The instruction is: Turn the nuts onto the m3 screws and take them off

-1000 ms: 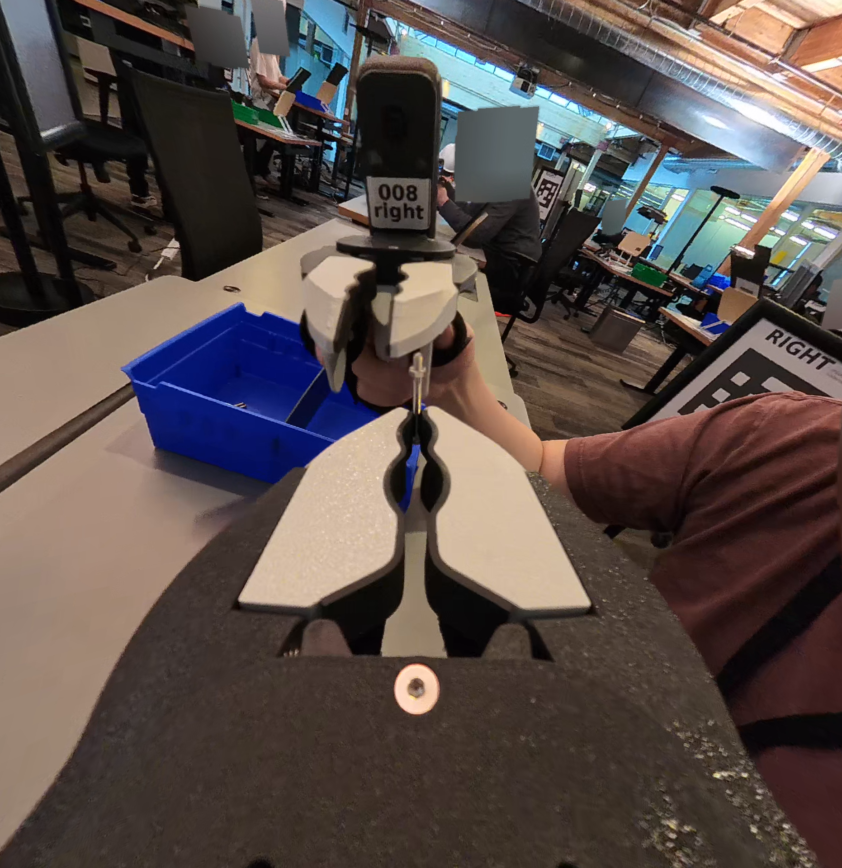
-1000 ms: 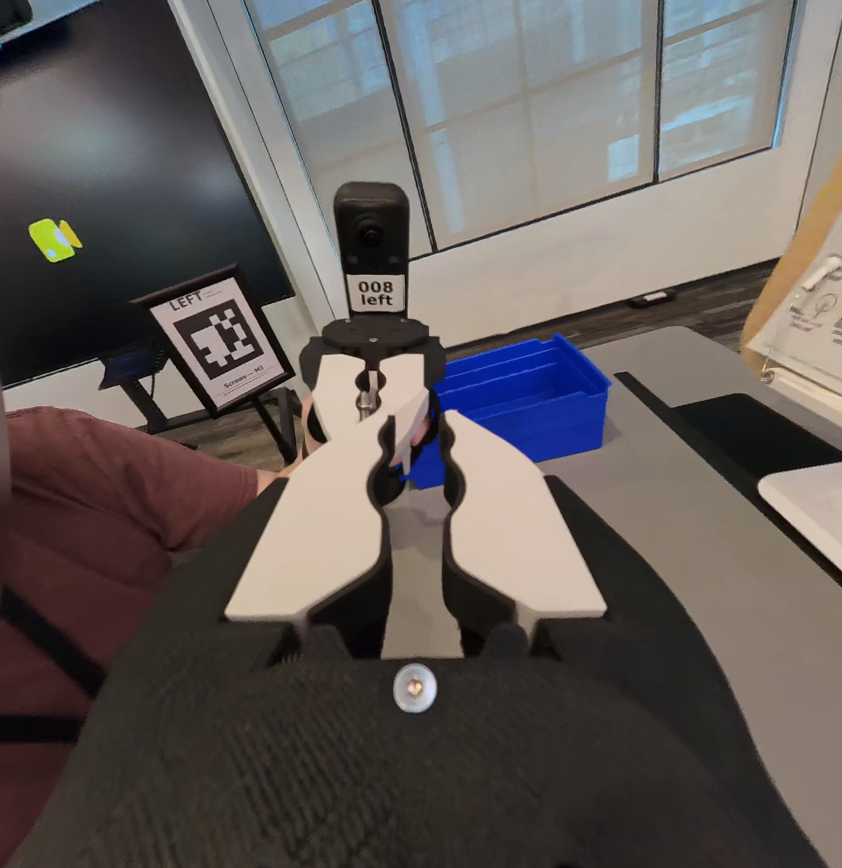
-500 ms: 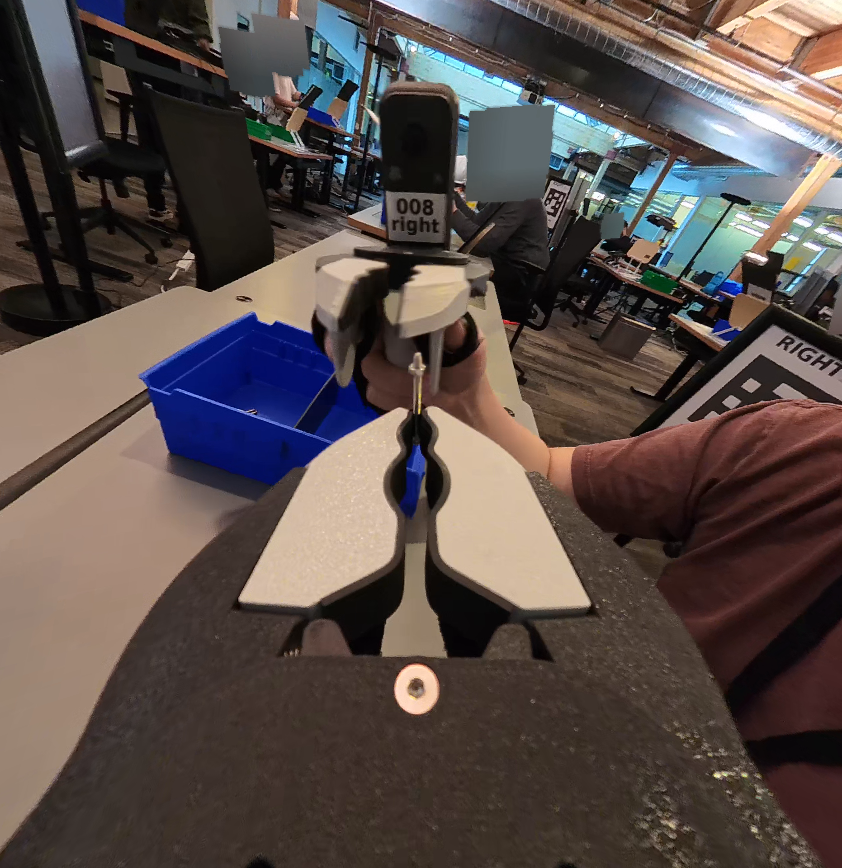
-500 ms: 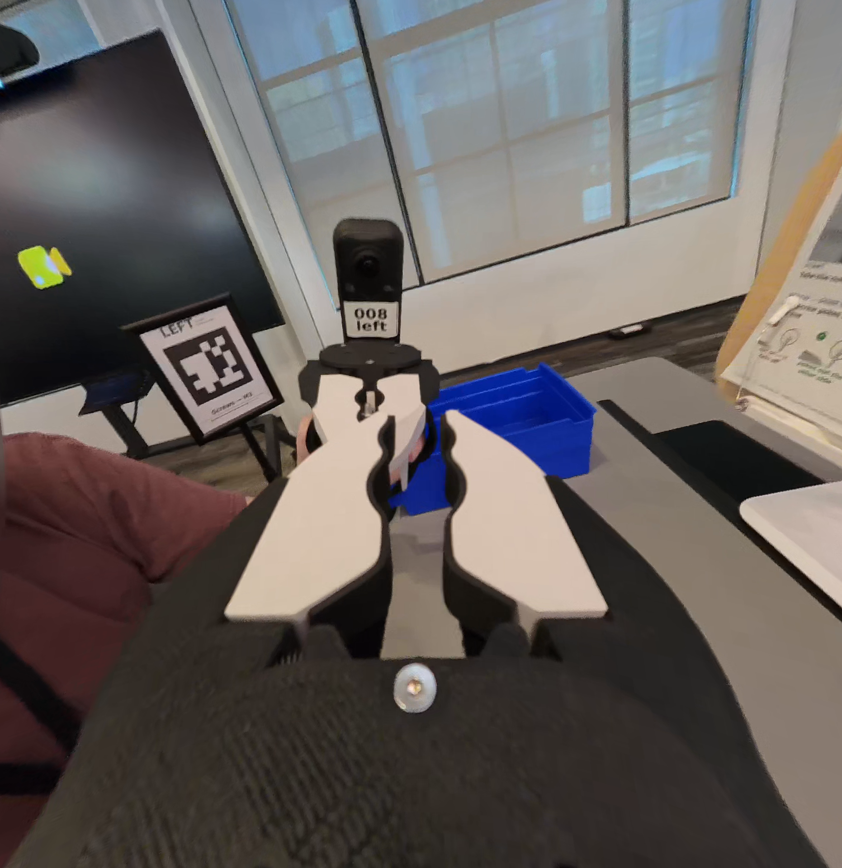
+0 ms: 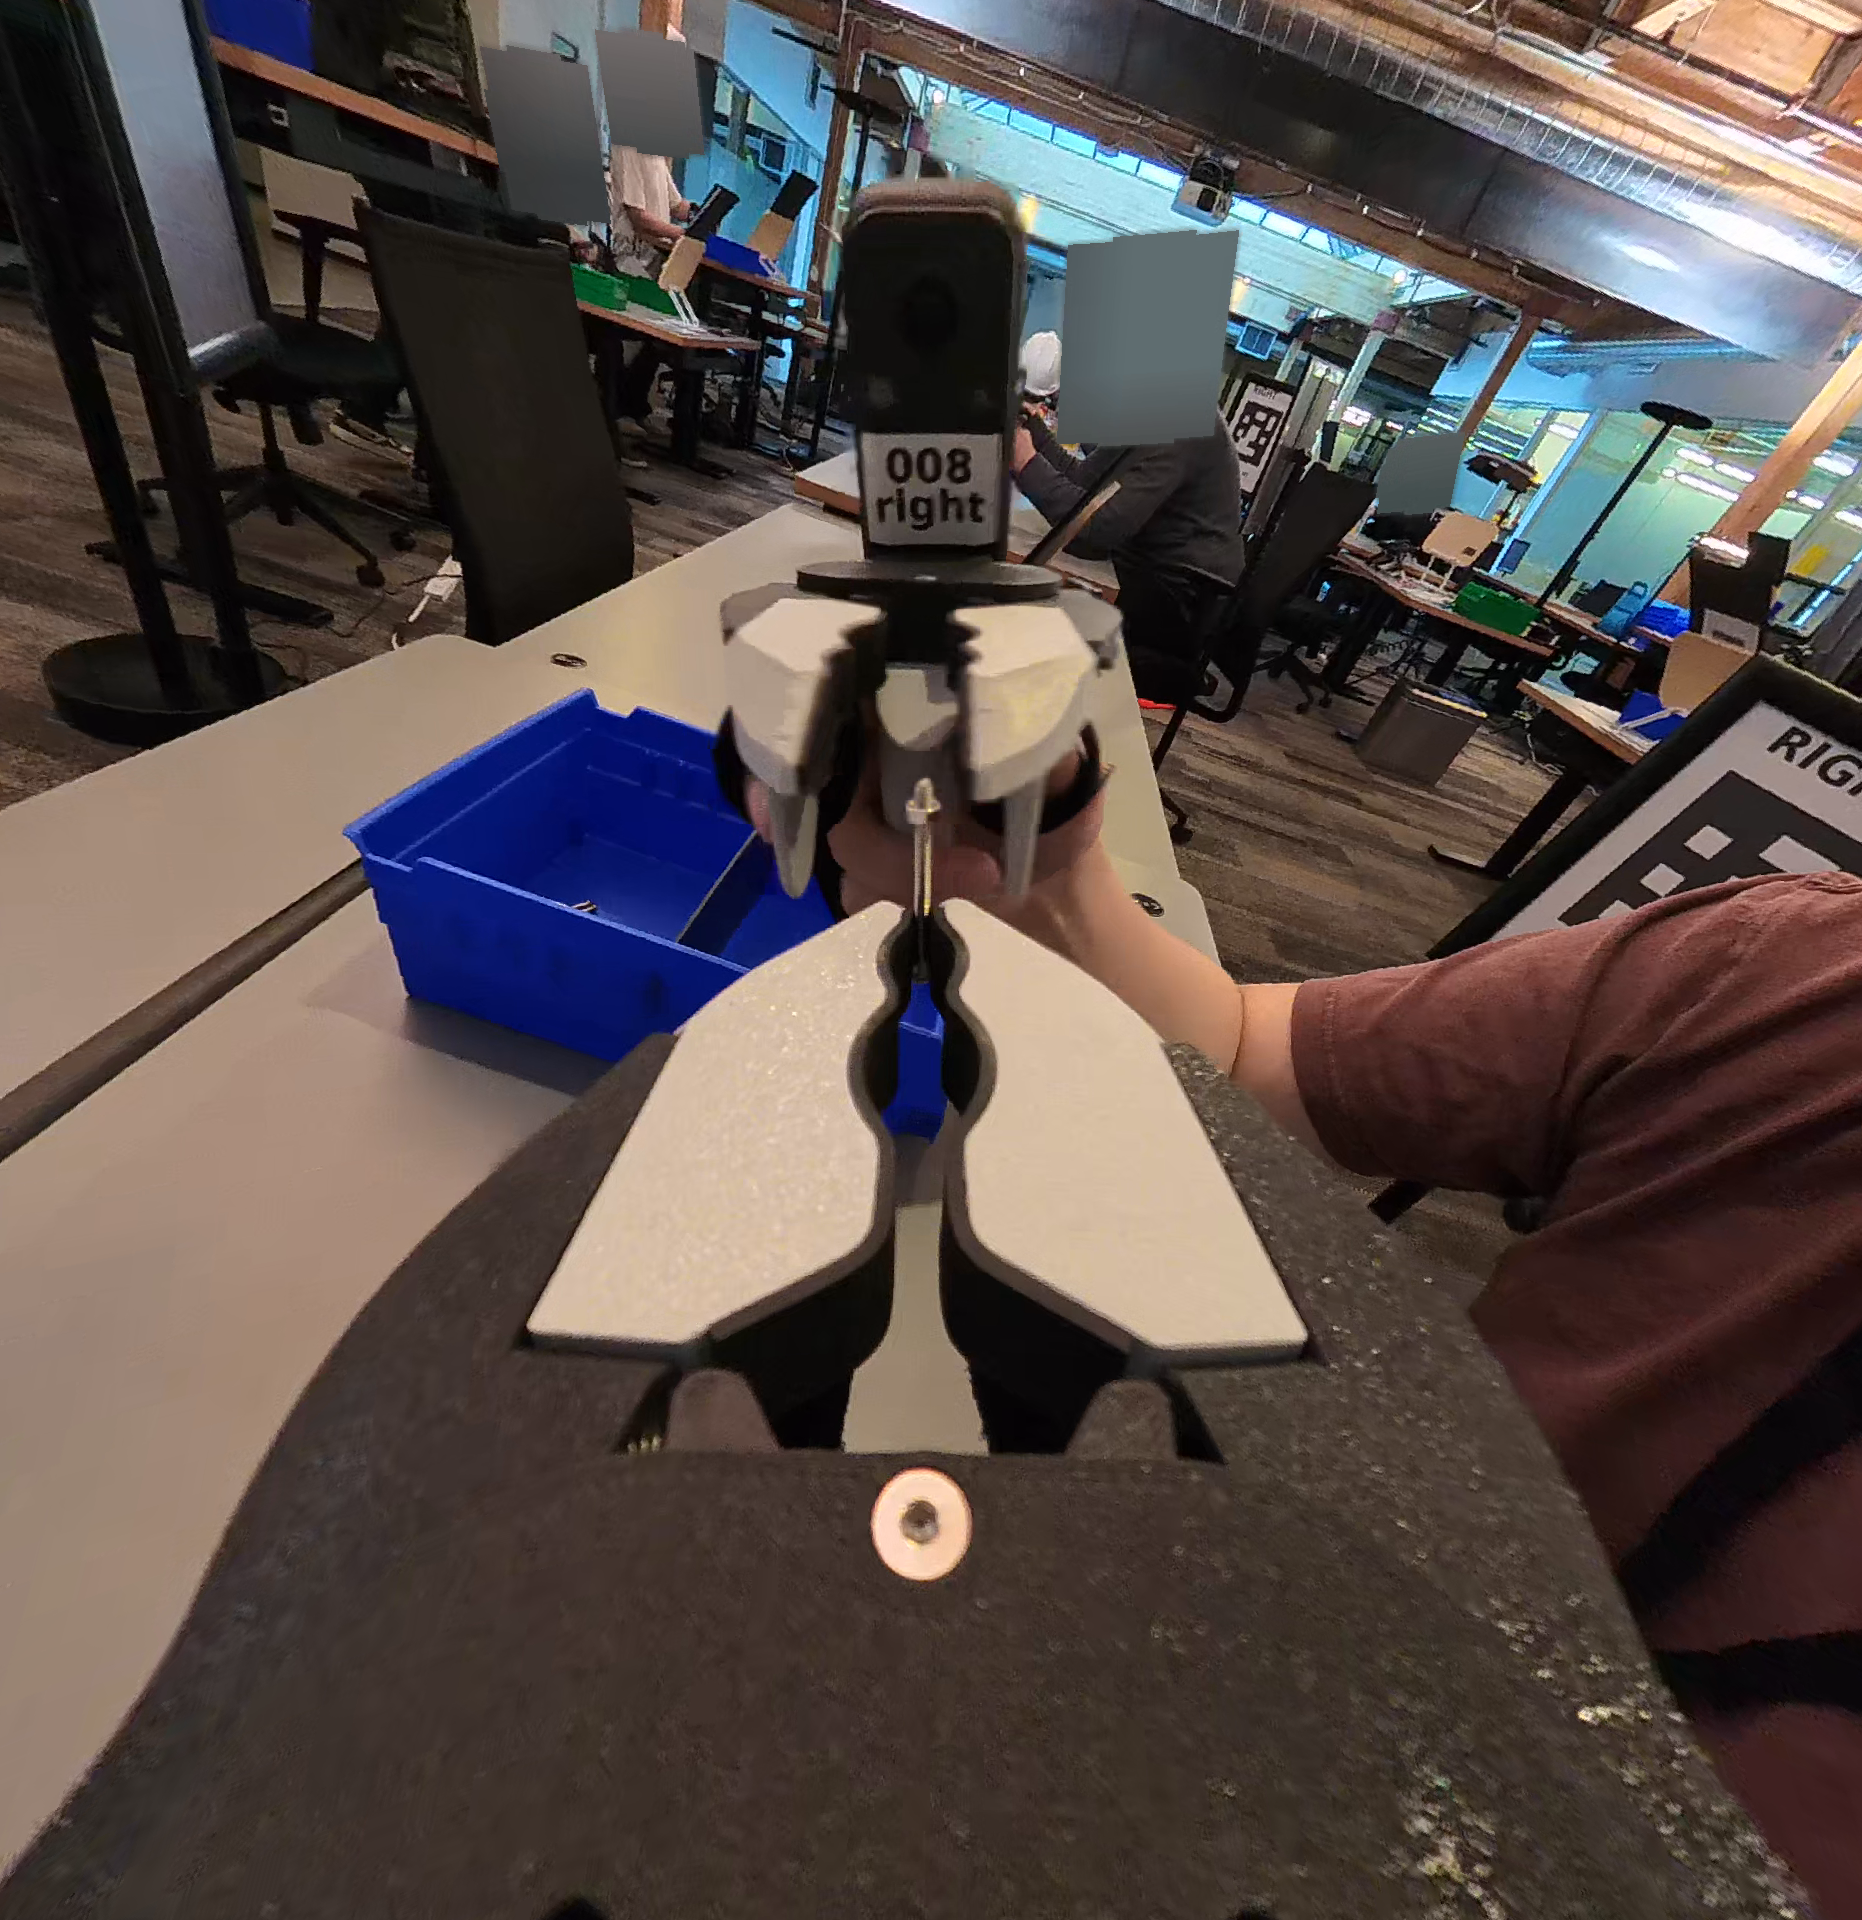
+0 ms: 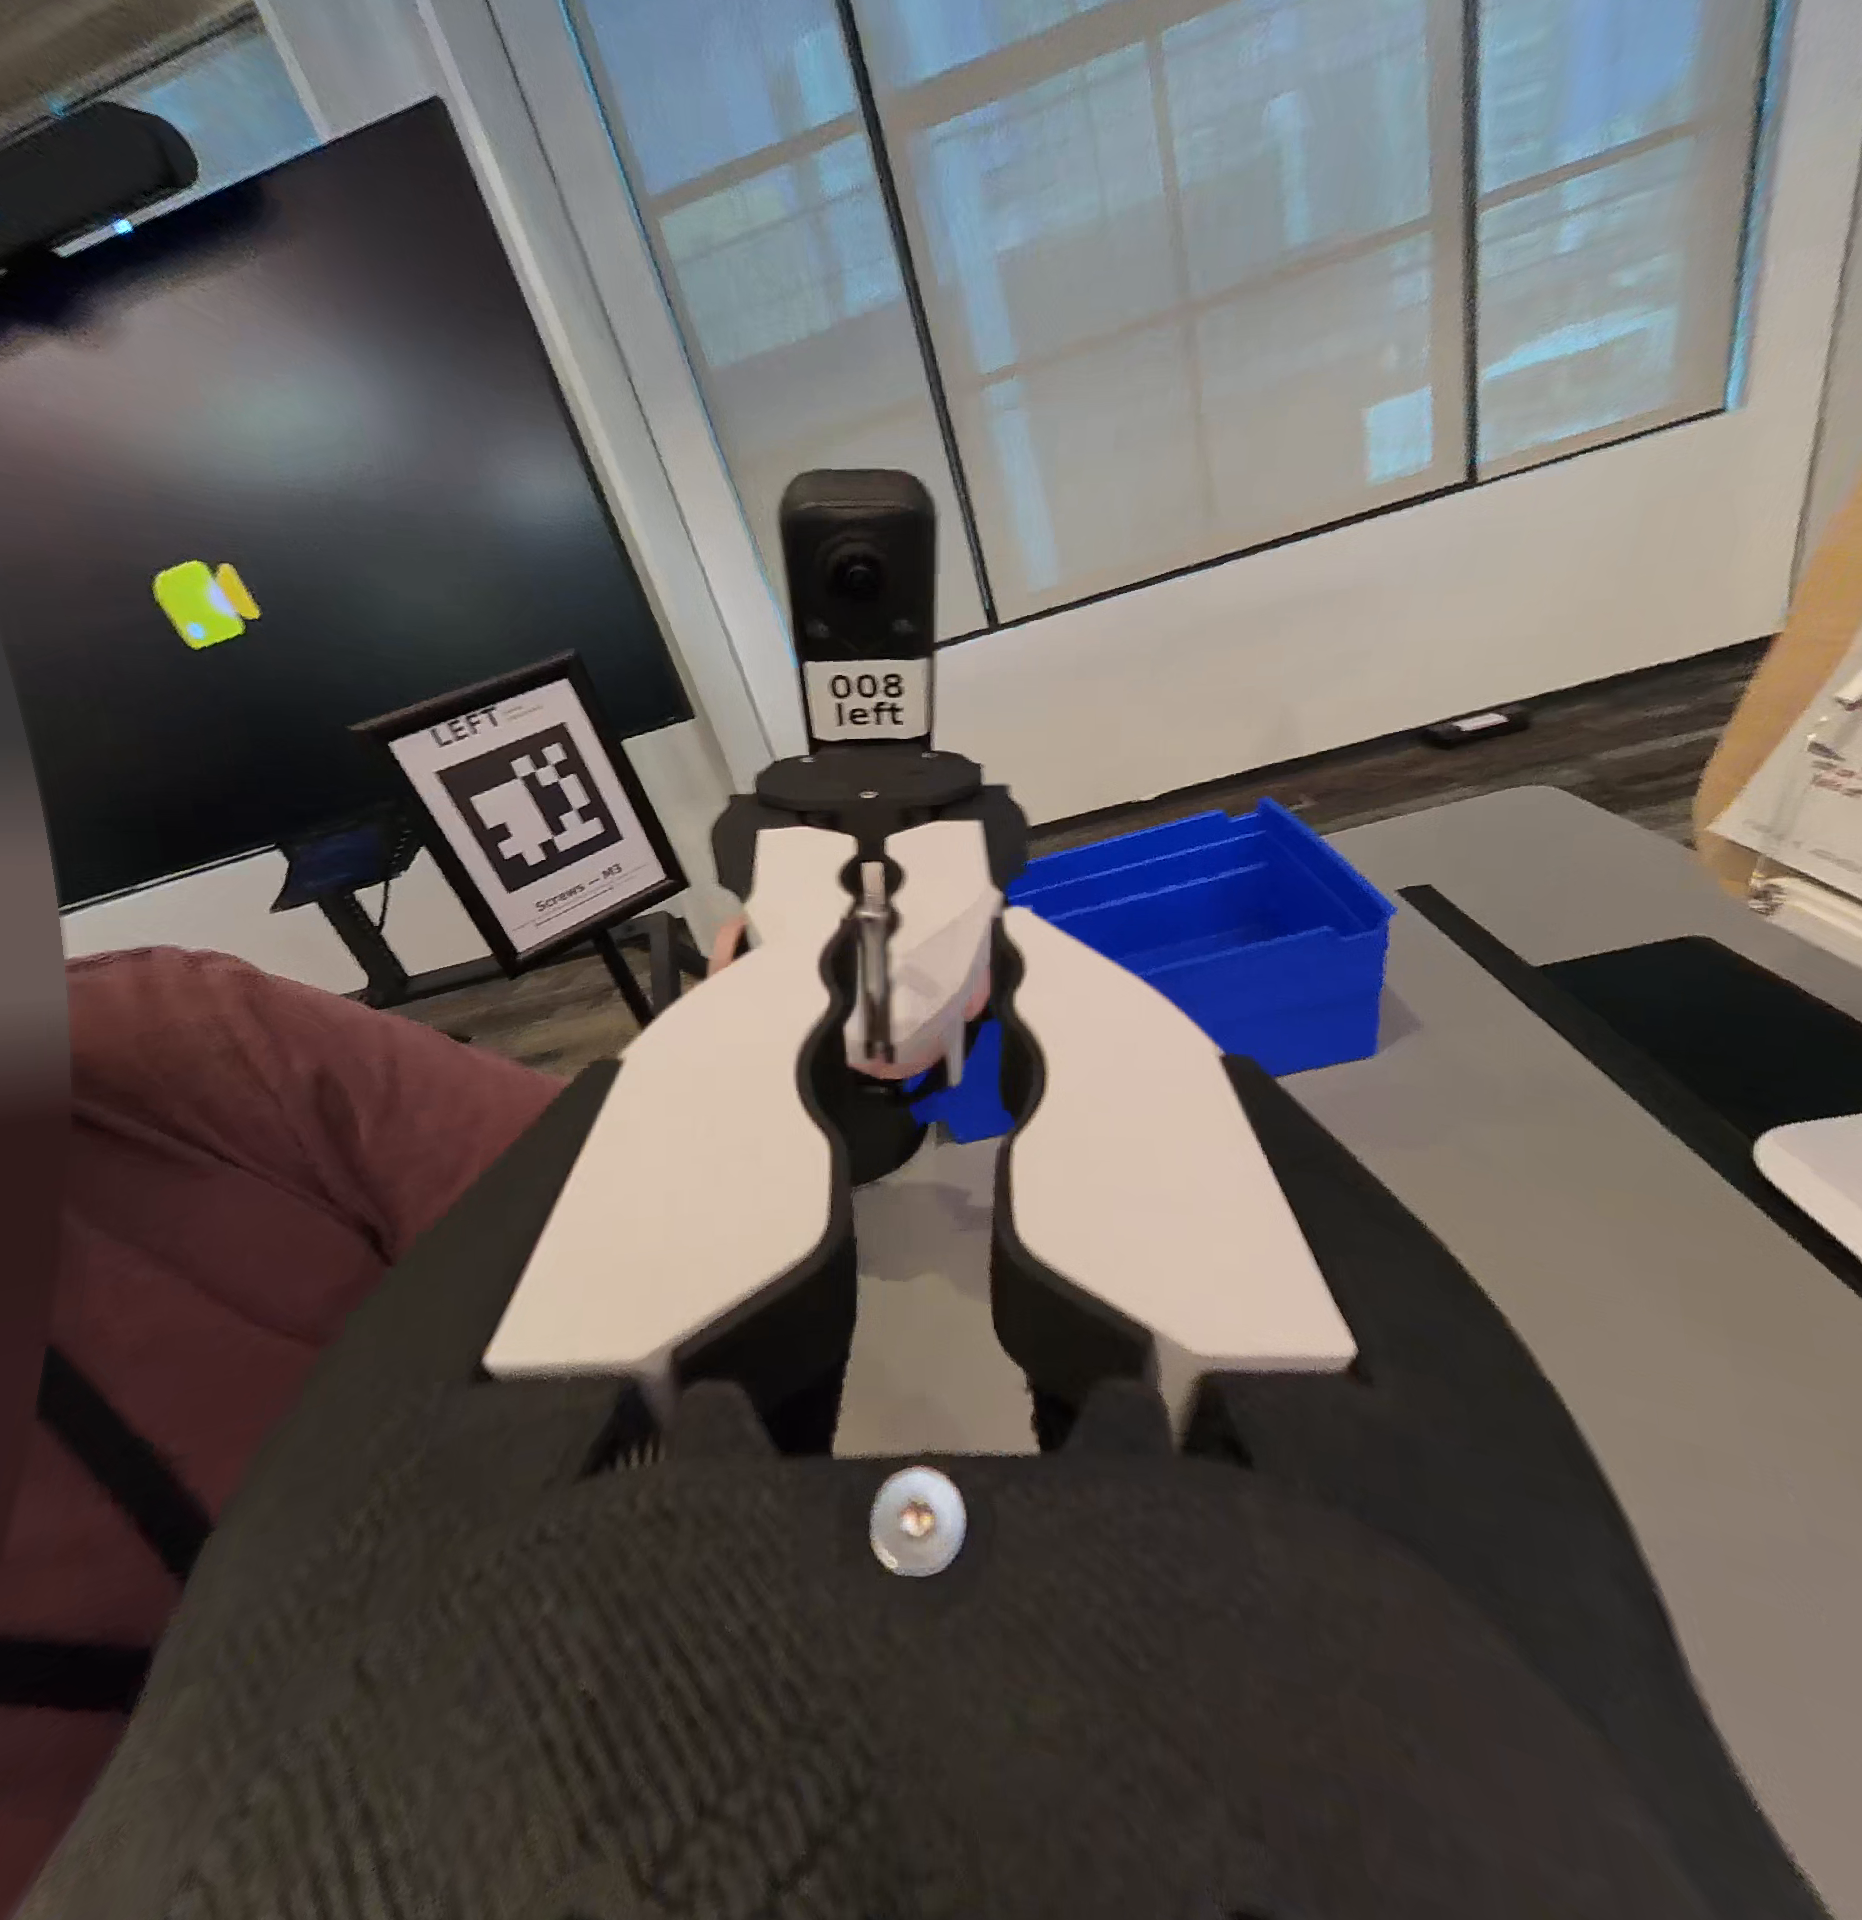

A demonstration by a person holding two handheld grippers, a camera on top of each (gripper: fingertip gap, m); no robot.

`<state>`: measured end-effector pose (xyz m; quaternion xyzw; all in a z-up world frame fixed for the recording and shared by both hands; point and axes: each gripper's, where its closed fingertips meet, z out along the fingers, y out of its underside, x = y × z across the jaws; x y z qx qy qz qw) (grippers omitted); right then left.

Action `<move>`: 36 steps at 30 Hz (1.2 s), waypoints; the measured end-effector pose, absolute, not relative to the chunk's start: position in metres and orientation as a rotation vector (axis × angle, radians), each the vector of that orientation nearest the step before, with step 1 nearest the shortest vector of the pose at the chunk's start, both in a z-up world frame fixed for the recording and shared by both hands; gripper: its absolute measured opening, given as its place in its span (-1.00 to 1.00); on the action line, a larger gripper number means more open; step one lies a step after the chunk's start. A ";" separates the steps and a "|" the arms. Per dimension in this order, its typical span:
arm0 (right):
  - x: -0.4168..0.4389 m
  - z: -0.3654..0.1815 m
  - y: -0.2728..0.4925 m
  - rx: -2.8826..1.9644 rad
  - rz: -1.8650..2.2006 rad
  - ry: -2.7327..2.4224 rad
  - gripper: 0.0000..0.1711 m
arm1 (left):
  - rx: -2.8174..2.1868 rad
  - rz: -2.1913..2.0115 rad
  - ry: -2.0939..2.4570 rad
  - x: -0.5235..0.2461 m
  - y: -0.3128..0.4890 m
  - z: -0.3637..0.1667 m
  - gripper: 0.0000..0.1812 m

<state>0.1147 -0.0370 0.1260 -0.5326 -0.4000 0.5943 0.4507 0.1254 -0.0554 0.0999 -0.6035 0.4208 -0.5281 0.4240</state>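
Left wrist view: the m3 screw (image 5: 921, 868) stands in mid-air above the near edge of the counter (image 5: 158, 1195), its lower end pinched in my left claw (image 5: 919, 935), which is clenched on it. A small nut (image 5: 922, 800) sits at the screw's far tip, just in front of my right claw (image 5: 906, 873), whose fingers (image 5: 792, 852) are spread to either side; whether they touch the nut I cannot tell. From the right wrist view that claw (image 6: 911, 997) reads as released, the screw (image 6: 873, 971) showing in the gap between its tips. Behind both claws, the blue bin (image 5: 553, 862) rests on the counter near its far edge, a few small parts lying in one compartment. My judgement: the nut looks barely started on the thread, so closing off-centre or tilting the screw could knock it loose to fall on the counter or floor, or cross the thread. A slack pinch would let the thin screw spin instead.
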 end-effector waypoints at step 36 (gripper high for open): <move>0.111 0.126 -0.043 -1.315 1.465 -1.012 -0.66 | -1.487 -1.327 1.097 0.131 -0.065 0.100 -0.98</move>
